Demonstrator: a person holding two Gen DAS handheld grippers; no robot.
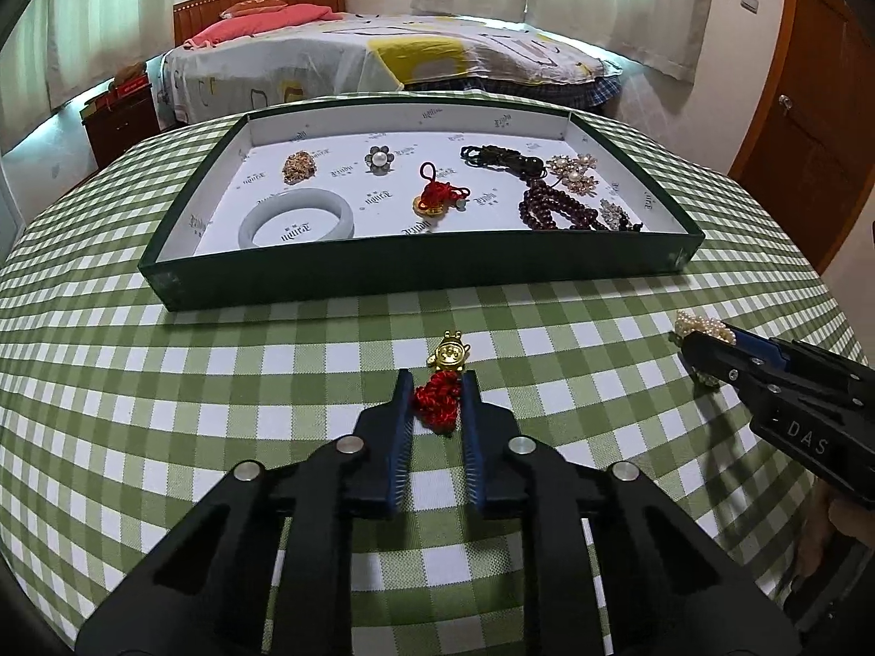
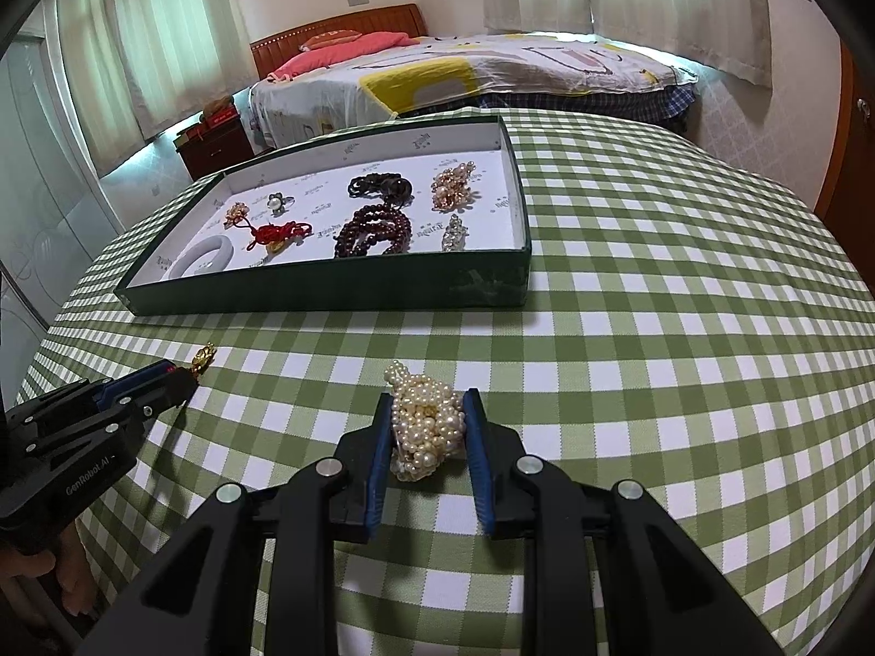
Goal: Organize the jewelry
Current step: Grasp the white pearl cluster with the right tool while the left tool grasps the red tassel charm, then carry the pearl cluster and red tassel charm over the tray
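Observation:
On the green checked tablecloth lies a gold figure charm [image 1: 449,355] on a red knotted cord [image 1: 437,410]. My left gripper [image 1: 437,377] is shut on that cord, with the gold figure sticking out past the fingertips. The charm [image 2: 203,359] also shows at the tip of the left gripper [image 2: 180,377] in the right wrist view. My right gripper [image 2: 429,398] is shut on a bunch of cream pearls [image 2: 426,432] resting on the cloth. From the left wrist view the pearls [image 1: 705,327] peek over the right gripper [image 1: 690,347].
A dark green tray [image 1: 415,268] with a white lining sits further back on the table. It holds a pale bangle [image 1: 295,216], a red-cord charm [image 1: 437,194], dark bead strands [image 1: 558,208] and several brooches. A bed [image 1: 437,54] stands behind.

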